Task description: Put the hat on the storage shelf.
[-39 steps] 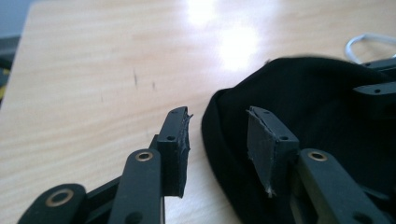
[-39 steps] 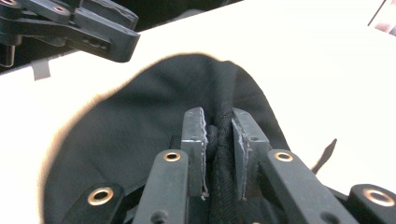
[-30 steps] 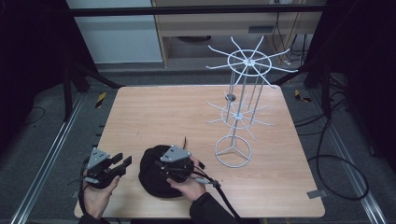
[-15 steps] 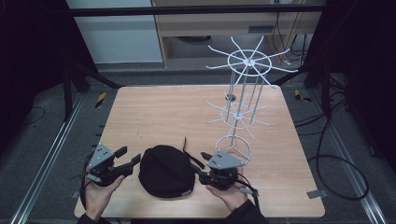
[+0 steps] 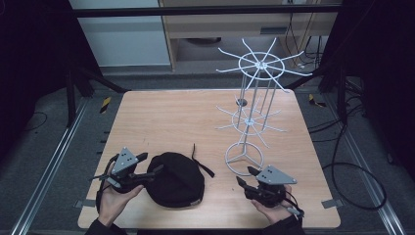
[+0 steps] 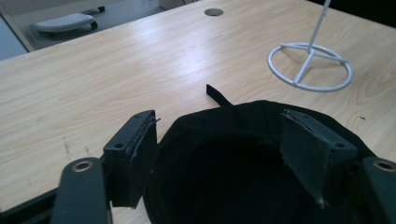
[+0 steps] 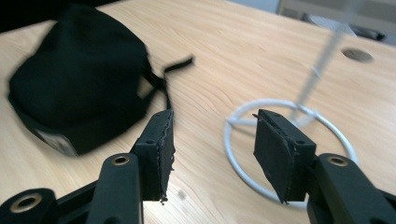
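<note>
Since the frame half a second earlier, the right claw (image 5: pixel 245 177) had been drawn slightly further right and toward the near edge of the tabletop (image 5: pixel 161 117), well apart from the black cap (image 5: pixel 175 177), while the left claw (image 5: pixel 150 165) had been kept at the cap's left side. A second earlier the right claw had been seen on top of the cap. In the high view, the left hand (image 5: pixel 115 200) and right hand (image 5: pixel 270 208) were seen entering from the bottom, and the whole white wire display stand (image 5: pixel 255 88) was shown, with its two tiers of radiating arms above a ring base. In the left gripper view, the left claw (image 6: pixel 219 149) was shown open, its jaws spread on either side of the cap (image 6: pixel 243 163); whether they touched the fabric could not be told. The stand's ring base (image 6: pixel 310 66) was seen beyond it. In the right gripper view, the right claw (image 7: pixel 212 151) was shown open and empty above the bare wood, with the ring base (image 7: pixel 285 140) just ahead of it and the cap (image 7: pixel 79 88) off to its left. The cap was seen lying on the near left part of the tabletop, rounded and dark, with a thin black strap (image 5: pixel 201 164) trailing from it toward the stand.
</note>
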Demonstrator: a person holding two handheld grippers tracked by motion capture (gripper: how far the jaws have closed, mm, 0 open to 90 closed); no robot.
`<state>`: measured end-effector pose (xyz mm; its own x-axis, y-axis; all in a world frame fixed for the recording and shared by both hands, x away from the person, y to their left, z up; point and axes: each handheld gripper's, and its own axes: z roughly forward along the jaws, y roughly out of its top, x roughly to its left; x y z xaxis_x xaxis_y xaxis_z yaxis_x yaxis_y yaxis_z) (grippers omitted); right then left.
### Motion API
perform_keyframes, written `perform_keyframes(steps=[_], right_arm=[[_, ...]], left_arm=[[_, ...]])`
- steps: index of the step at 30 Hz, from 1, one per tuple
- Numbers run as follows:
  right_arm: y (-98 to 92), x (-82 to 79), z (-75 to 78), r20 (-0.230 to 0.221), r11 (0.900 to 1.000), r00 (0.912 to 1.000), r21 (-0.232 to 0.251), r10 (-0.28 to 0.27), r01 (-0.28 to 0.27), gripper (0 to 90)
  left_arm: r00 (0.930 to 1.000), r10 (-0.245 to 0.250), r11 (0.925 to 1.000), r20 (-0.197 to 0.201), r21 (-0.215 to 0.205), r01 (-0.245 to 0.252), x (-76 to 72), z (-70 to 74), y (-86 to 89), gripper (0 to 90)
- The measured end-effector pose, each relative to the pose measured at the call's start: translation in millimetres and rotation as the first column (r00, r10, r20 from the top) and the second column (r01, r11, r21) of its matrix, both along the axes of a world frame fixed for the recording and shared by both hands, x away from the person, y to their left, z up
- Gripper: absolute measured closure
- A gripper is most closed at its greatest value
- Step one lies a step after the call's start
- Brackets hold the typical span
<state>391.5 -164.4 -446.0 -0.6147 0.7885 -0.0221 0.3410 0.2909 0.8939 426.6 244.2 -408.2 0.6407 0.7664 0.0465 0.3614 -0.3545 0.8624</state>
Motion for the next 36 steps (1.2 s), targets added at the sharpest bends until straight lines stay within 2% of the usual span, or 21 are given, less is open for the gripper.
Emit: perform_keyframes(steps=[4,7,11,17,20,23,28,31,33,34,36], right_arm=[[-18.4,0.6,-7.0,-0.013,0.999,0.9989,-0.013,-0.045,0.045,46.1],[-27.9,1.0,-9.6,-0.017,0.998,0.9975,-0.017,-0.069,0.068,46.0],[-32.8,1.7,-10.3,-0.015,0.996,0.9963,-0.023,-0.084,0.084,45.6],[-35.9,6.0,-15.1,-0.028,0.995,0.9954,-0.046,-0.092,0.090,45.4],[-38.5,7.7,-17.2,-0.040,0.993,0.9937,-0.050,-0.104,0.102,45.7],[-41.9,8.6,-18.3,-0.040,0.992,0.9924,-0.052,-0.116,0.114,46.0],[-47.9,9.9,-19.7,-0.044,0.989,0.9889,-0.047,-0.142,0.140,46.7],[-52.3,10.7,-20.9,-0.043,0.986,0.9861,-0.052,-0.160,0.158,47.0],[-56.1,11.1,-21.1,-0.043,0.984,0.9842,-0.049,-0.171,0.169,47.1],[-57.2,10.7,-20.9,-0.047,0.983,0.9830,-0.046,-0.178,0.175,47.2],[-60.9,11.2,-21.2,-0.037,0.982,0.9820,-0.049,-0.185,0.183,47.3]], left_arm=[[0.9998,-0.015,0.9995,-0.014,0.028,0.016,8.2,-2.4,-0.2,25.1],[0.9985,-0.024,0.9977,-0.050,0.063,0.027,17.2,-8.9,4.4,25.0],[0.9943,-0.043,0.9953,-0.097,0.082,0.052,24.6,-21.6,9.7,24.8],[0.9880,-0.063,0.9887,-0.141,0.126,0.081,36.2,-33.3,5.7,25.8],[0.9839,-0.071,0.9831,-0.164,0.156,0.097,39.7,-38.0,1.1,35.9],[0.9785,-0.066,0.9821,-0.195,0.161,0.098,40.6,-39.8,-1.2,52.8],[0.9704,-0.057,0.9867,-0.235,0.135,0.090,38.7,-40.2,0.4,78.4],[0.9684,-0.063,0.9895,-0.241,0.112,0.092,36.1,-39.8,2.8,82.6],[0.9680,-0.071,0.9939,-0.241,0.066,0.089,33.8,-38.0,5.3,83.8],[0.9687,-0.073,0.9949,-0.237,0.051,0.087,32.7,-36.7,6.6,84.1],[0.9747,-0.079,0.9965,-0.209,0.012,0.083,29.1,-31.5,10.6,84.6]])
